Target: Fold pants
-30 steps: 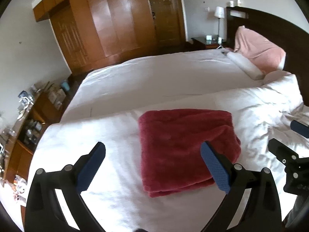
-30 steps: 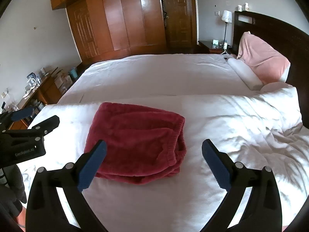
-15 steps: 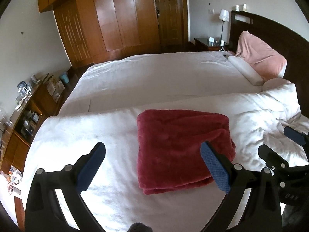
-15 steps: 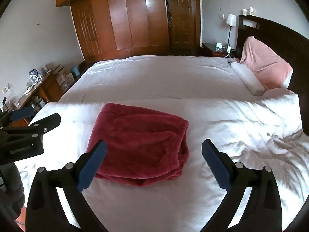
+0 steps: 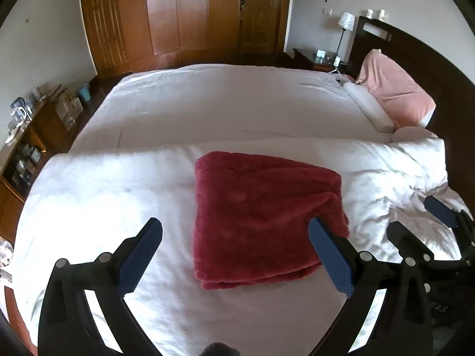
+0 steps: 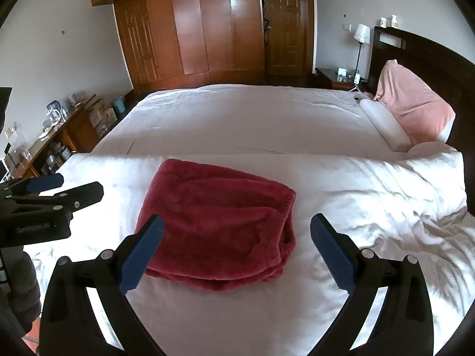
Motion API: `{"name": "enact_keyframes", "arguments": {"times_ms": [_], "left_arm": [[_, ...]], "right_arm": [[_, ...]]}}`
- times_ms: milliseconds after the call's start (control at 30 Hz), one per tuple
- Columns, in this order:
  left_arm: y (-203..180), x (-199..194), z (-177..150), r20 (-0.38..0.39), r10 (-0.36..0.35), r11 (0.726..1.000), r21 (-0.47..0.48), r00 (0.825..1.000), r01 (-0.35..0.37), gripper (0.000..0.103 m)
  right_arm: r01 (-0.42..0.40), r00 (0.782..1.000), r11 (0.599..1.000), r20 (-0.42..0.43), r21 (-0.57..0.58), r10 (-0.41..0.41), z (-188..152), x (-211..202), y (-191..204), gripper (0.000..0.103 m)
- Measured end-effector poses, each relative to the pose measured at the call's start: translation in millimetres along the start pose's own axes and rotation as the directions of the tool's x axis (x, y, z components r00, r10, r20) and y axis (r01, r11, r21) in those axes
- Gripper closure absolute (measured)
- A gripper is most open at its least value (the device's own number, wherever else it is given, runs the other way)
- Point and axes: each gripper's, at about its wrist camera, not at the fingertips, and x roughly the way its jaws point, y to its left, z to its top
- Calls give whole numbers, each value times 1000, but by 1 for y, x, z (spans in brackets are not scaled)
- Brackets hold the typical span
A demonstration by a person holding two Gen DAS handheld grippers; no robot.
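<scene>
Hovering nearest, above the white duvet: the black left gripper with blue pads, jaws spread wide and holding nothing. Hanging likewise in its own view, the matching black right gripper with blue pads, jaws equally wide apart and empty. Showing too at the edge of each other's view, both clear of the cloth.

Lying just beyond the fingertips, flat on the near bed's duvet: the plush dark-red pants, folded into a thick squarish stack, elastic waistband turned toward the headboard side in the right wrist view. Touching neither gripper.

Backing away over the last second, both tools, the bundle sitting a little farther from the left gripper's tips than a second earlier and a shade smaller in the right view, its shape unchanged. Suggesting, as a judgement, a finished fold and a retreat rather than another grasp; layers looking even, with only the front edges slightly staggered.

Stretching farther off: a second white-covered bed, a white bolster pillow beside a pink pillow against the dark wooden headboard, then the tall brown wooden wardrobe and a white bedside lamp at the far wall.
</scene>
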Motion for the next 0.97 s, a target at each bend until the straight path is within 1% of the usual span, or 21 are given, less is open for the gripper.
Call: {"name": "enact_keyframes", "arguments": {"times_ms": [267, 467, 733, 967], "left_arm": [[-8, 3, 3, 13, 55, 997, 54, 998, -55, 5], [-13, 6, 4, 18, 48, 995, 87, 999, -50, 5], [-21, 12, 5, 24, 60, 991, 115, 998, -62, 5], [-18, 18, 3, 0, 66, 994, 91, 998, -66, 5]], "right_arm": [[-4, 1000, 1000, -8, -2, 4, 3, 6, 2, 3], [-2, 1000, 1000, -18, 4, 2, 3, 12, -1, 3], [1, 999, 1000, -34, 14, -1, 2, 20, -5, 3], [-3, 999, 1000, -49, 21, 4, 0, 26, -5, 3]]}}
